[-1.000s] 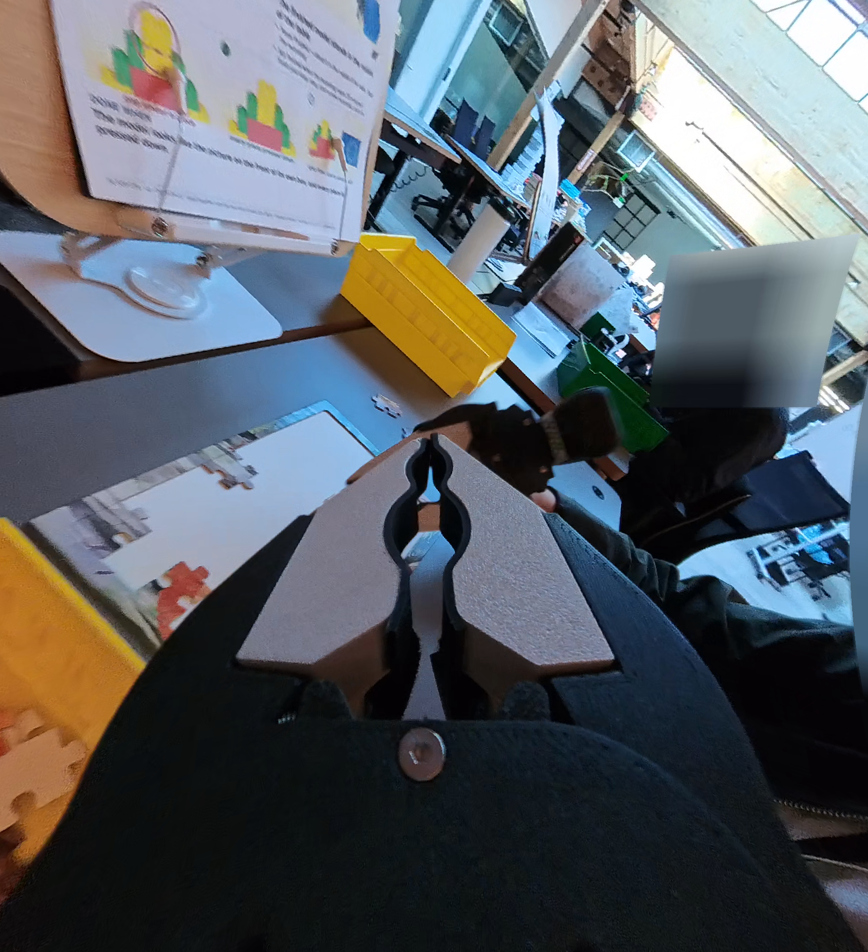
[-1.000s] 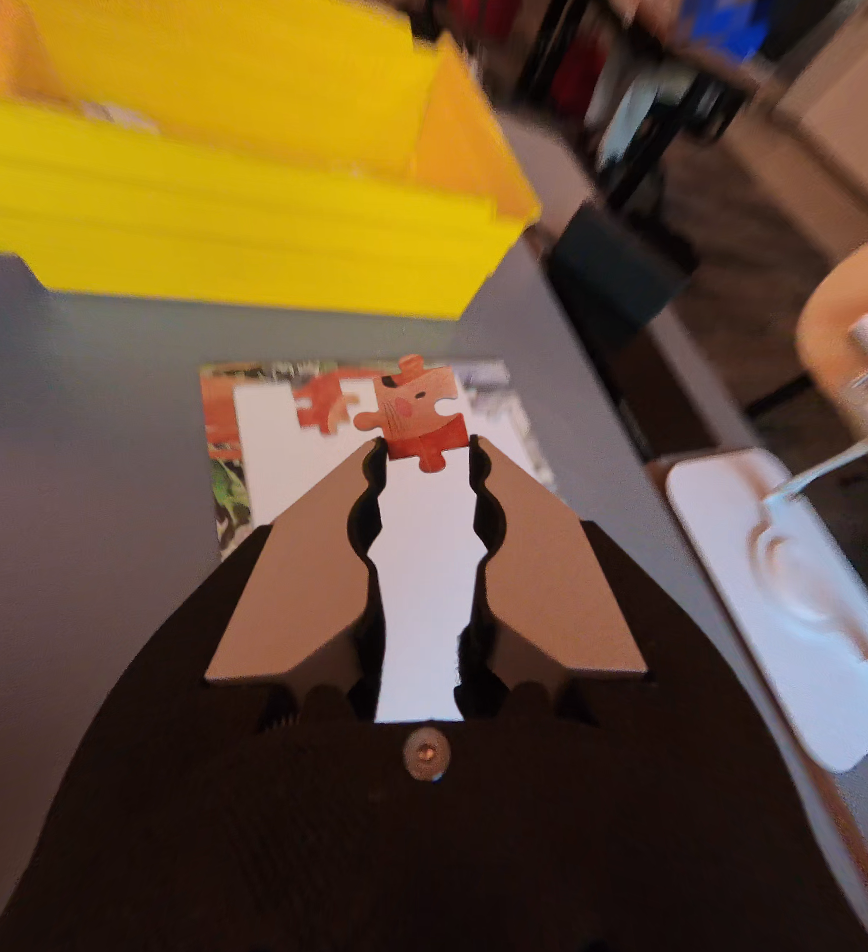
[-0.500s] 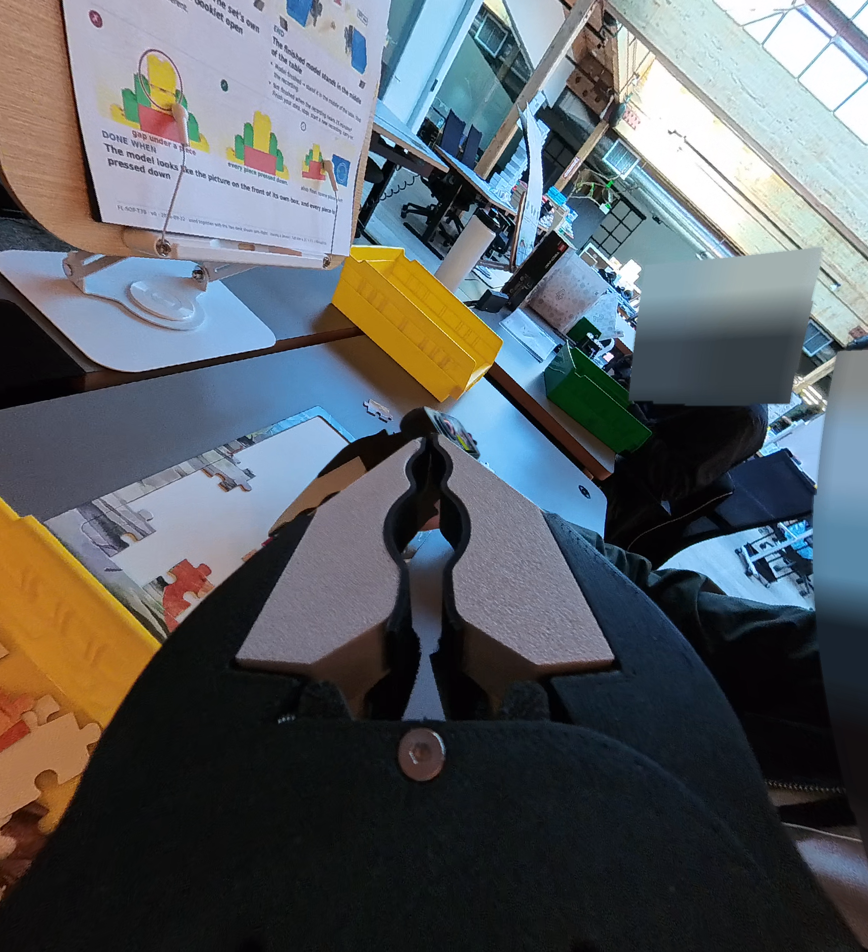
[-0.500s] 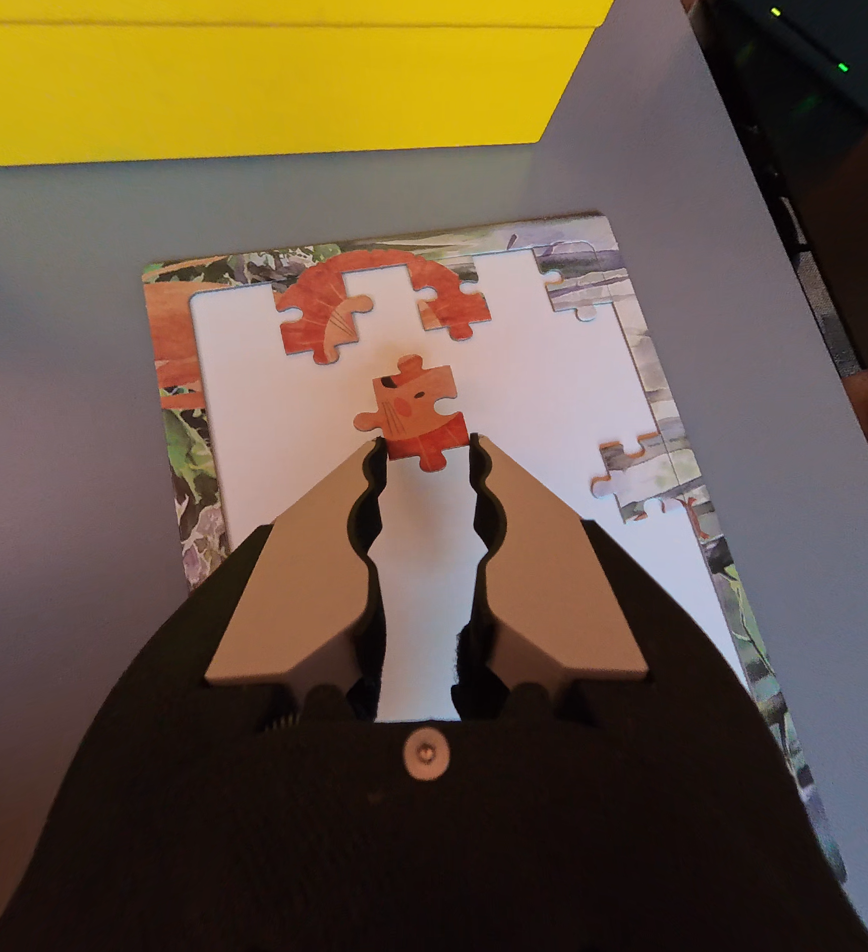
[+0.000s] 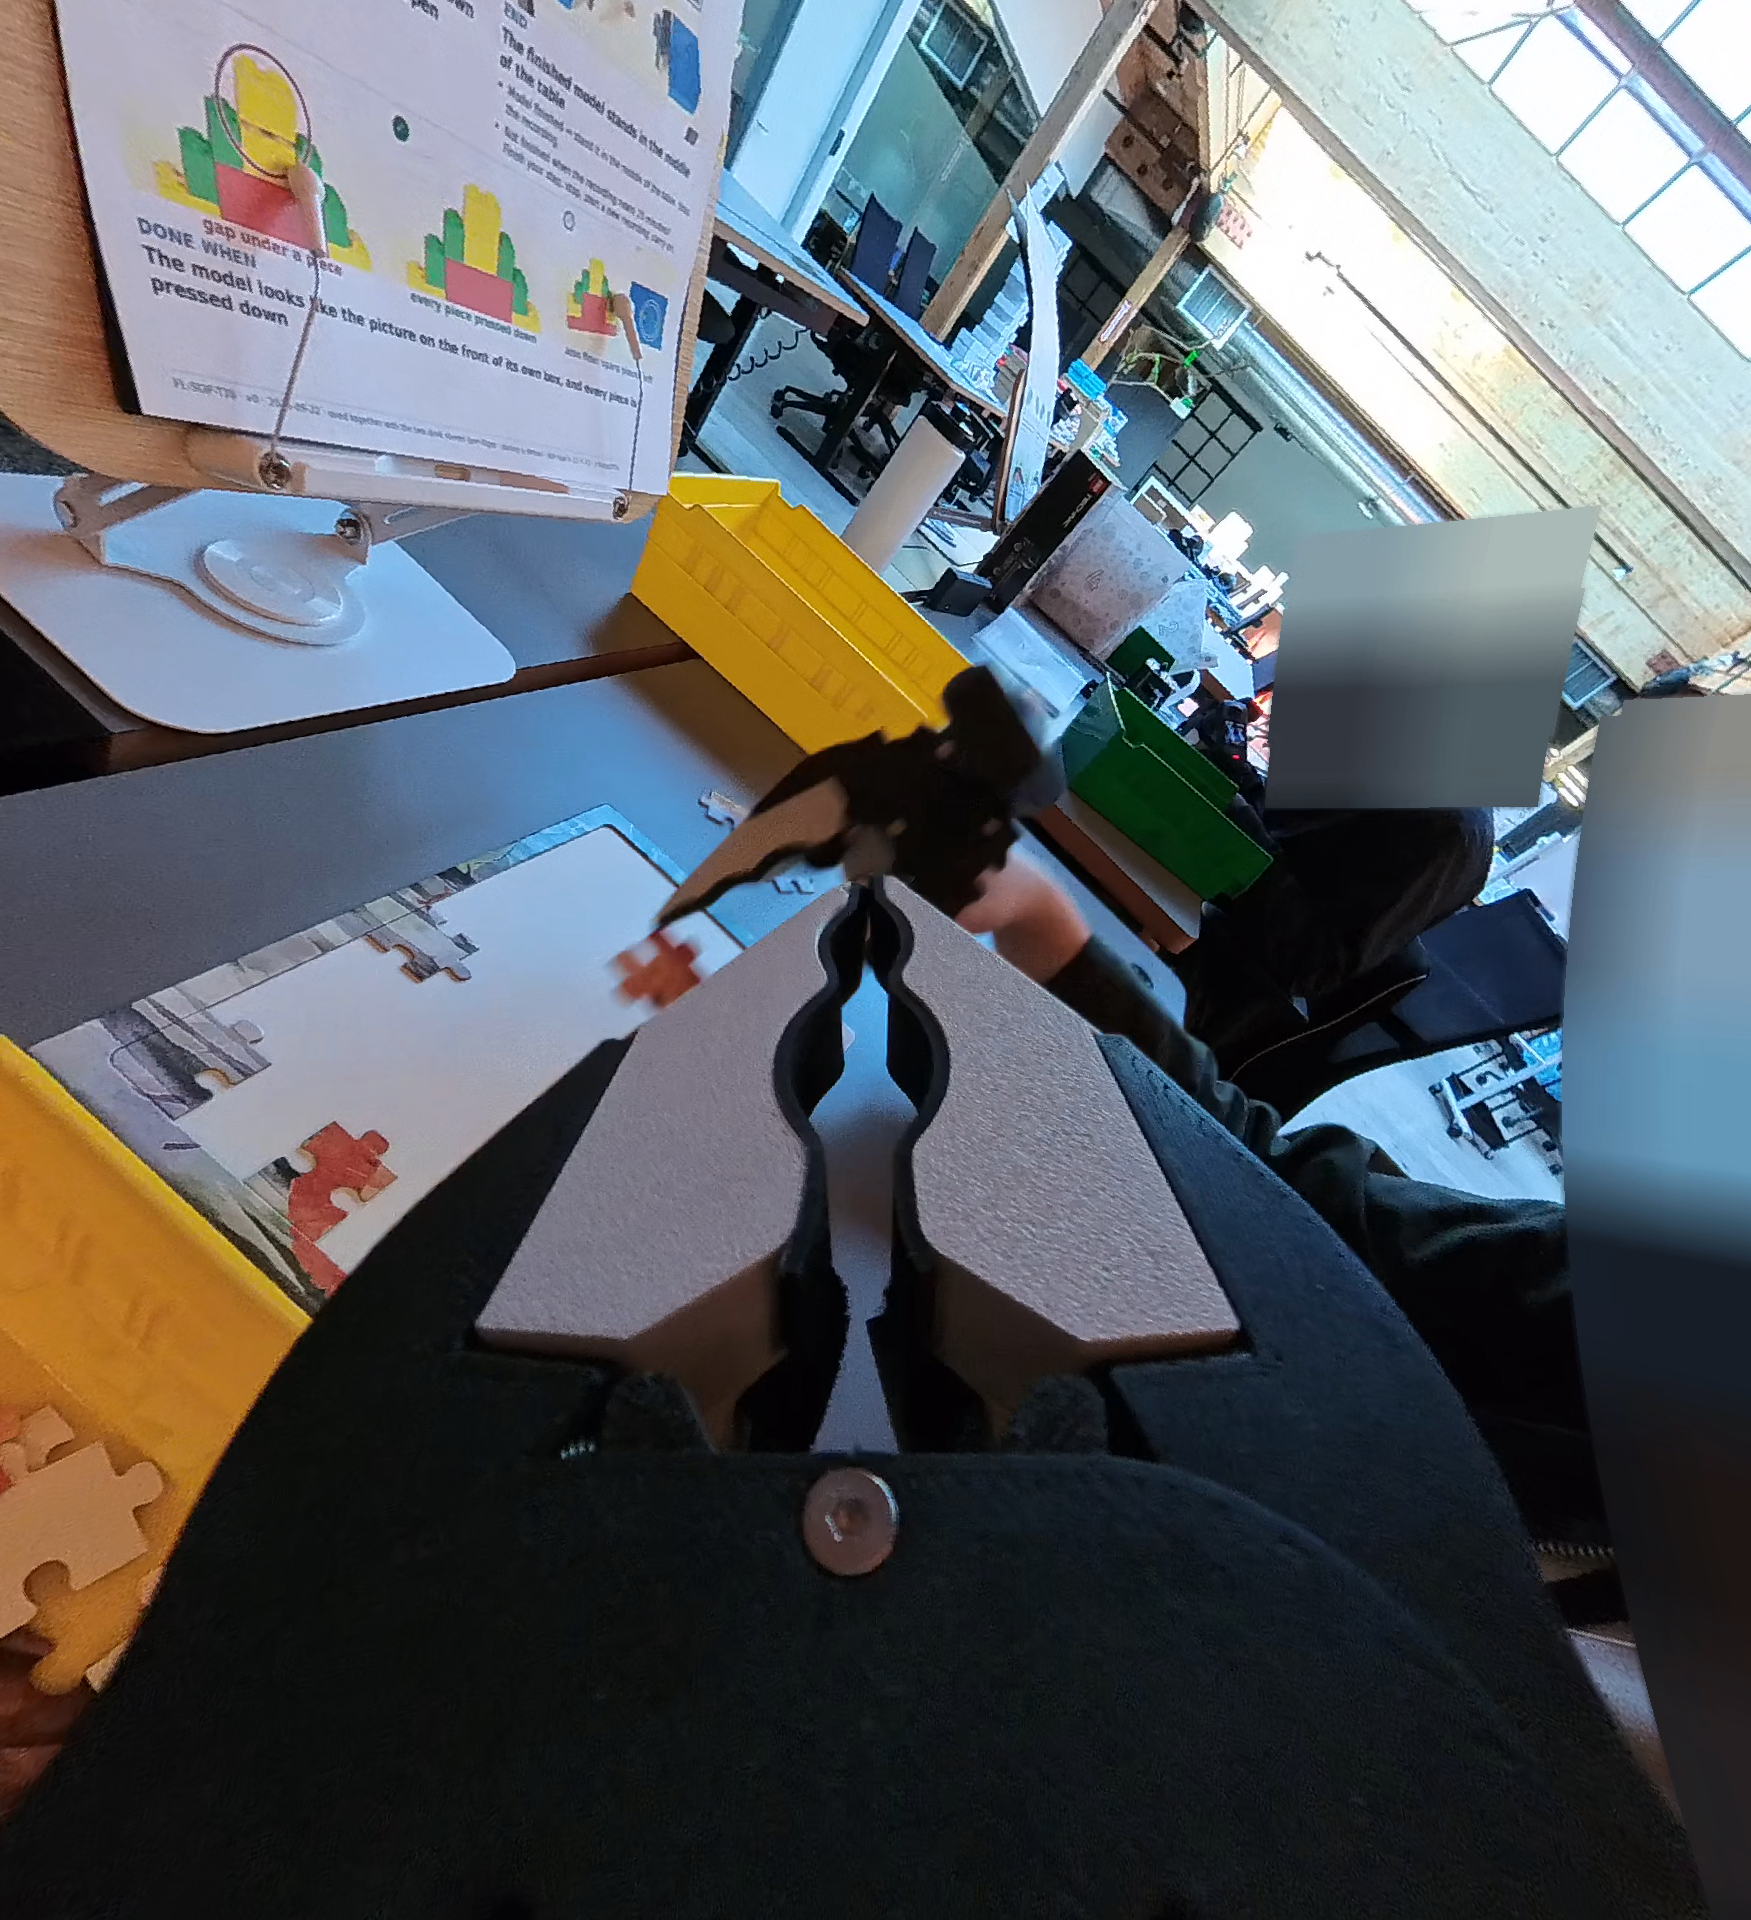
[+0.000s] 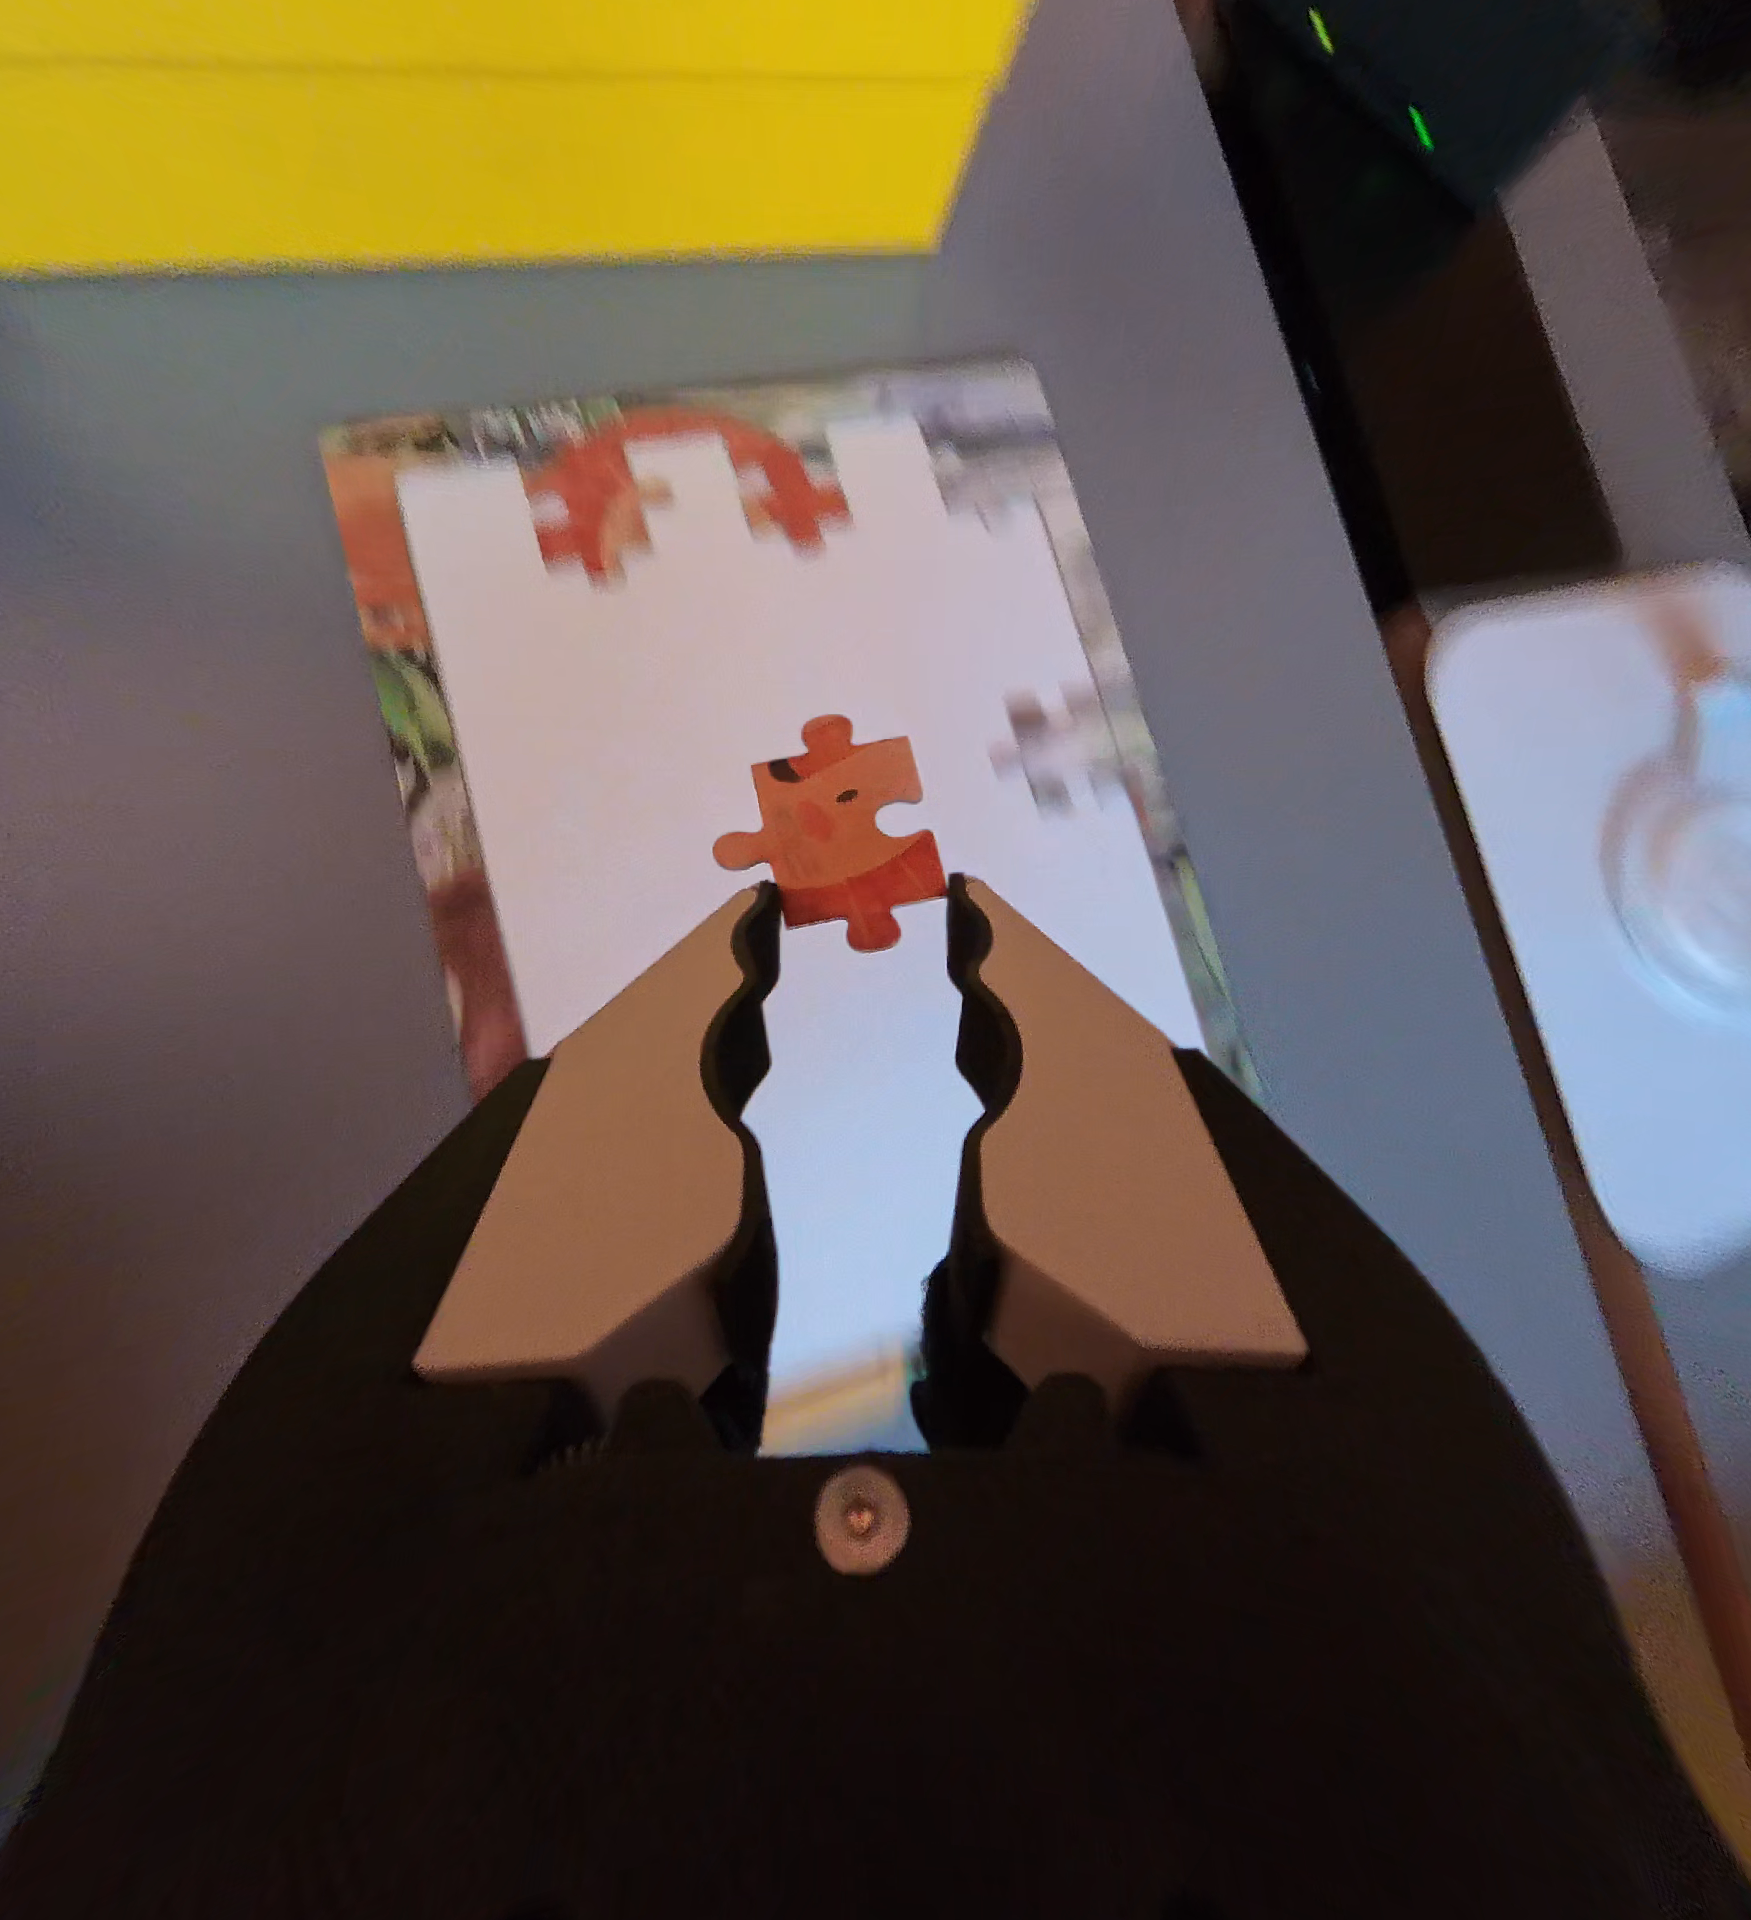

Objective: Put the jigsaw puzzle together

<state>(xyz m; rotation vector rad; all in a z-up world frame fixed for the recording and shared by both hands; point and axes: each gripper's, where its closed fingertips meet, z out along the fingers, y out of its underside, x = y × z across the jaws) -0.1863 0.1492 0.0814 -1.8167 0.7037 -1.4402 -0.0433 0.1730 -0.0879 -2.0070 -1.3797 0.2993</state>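
Observation:
My right gripper (image 6: 860, 899) is shut on the lower edge of an orange jigsaw piece (image 6: 829, 831) and holds it above the white middle of the puzzle board (image 6: 746, 644). A few orange pieces (image 6: 673, 499) sit fitted at the board's far edge, and a grey one (image 6: 1047, 727) at its right edge. In the left wrist view, my left gripper (image 5: 866, 904) is shut with nothing showing between its jaws. Beyond it the right gripper (image 5: 684, 914) carries the orange piece (image 5: 658, 971) over the board (image 5: 414, 1039). This moment is motion-blurred.
A yellow bin (image 5: 50, 1247) with several loose pieces (image 5: 19, 1538) stands at the board's near left. A second yellow bin (image 5: 798, 623), a green bin (image 5: 1162, 810) and a paper stand on a white base (image 5: 227, 623) lie beyond. A person sits at right. About 25 centimeters separates my left fingertips from my right.
My right gripper has drawn back from the fitted orange pieces with its piece, towards the board's near side. In the left view it has come out from behind my left fingers.

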